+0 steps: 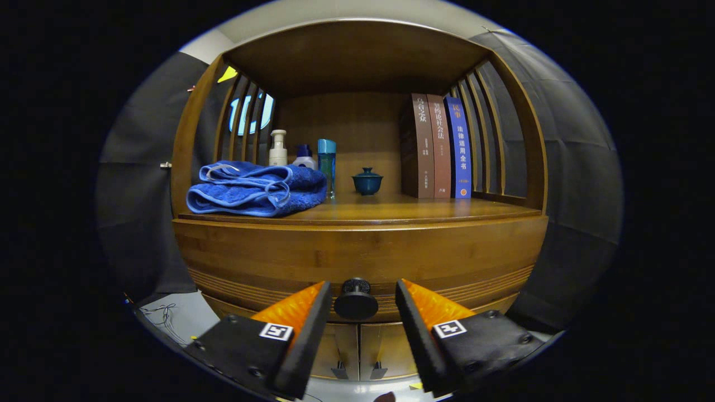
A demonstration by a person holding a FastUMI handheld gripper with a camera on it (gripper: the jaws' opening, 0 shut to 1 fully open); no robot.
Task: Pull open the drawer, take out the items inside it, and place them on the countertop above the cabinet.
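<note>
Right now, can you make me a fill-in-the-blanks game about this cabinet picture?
1. The drawer's round knob sits ____ the gripper's open jaws.
2. The folded towel on the countertop is ____ in colour.
3. ____ books stand upright on the countertop.
4. The drawer is still ____.

Missing words: between; blue; three; closed

Closed wooden drawer (pixel 357 257) under the countertop (pixel 391 212), its round dark knob (pixel 356 300) between the parted jaws.
</note>
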